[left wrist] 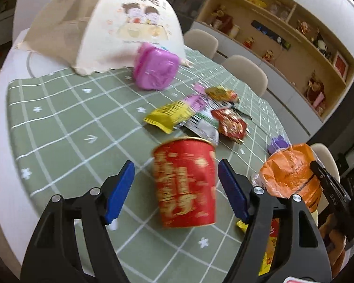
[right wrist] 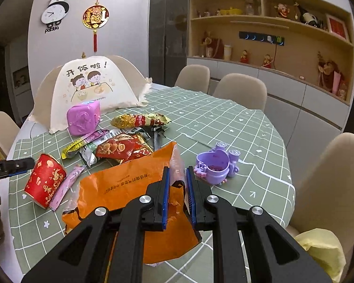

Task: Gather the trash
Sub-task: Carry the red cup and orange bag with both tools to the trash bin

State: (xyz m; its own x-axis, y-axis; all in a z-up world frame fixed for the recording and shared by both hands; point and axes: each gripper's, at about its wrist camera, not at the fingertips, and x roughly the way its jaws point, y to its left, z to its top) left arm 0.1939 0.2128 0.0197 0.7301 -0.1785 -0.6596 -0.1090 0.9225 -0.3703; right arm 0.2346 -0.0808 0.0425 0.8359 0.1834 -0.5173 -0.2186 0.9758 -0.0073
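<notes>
A red paper cup (left wrist: 185, 181) (right wrist: 46, 179) stands tilted on the green checked tablecloth (left wrist: 66, 122). My left gripper (left wrist: 175, 186) is open, one finger on each side of the cup, not touching it. My right gripper (right wrist: 177, 184) is shut on the edge of an orange plastic bag (right wrist: 127, 188) (left wrist: 288, 172) and holds it over the table. Several snack wrappers (right wrist: 122, 146) (left wrist: 200, 115) lie in a pile beyond the cup. A pink wrapper (right wrist: 67, 184) lies beside the cup.
A pink plastic box (right wrist: 83, 118) (left wrist: 155, 69) and a folding food cover (right wrist: 92, 87) (left wrist: 120, 28) stand at the far side. A purple toy pot (right wrist: 213, 167) sits right of the bag. Beige chairs (right wrist: 240, 92) ring the table. A yellow bag (right wrist: 323, 250) lies at the lower right.
</notes>
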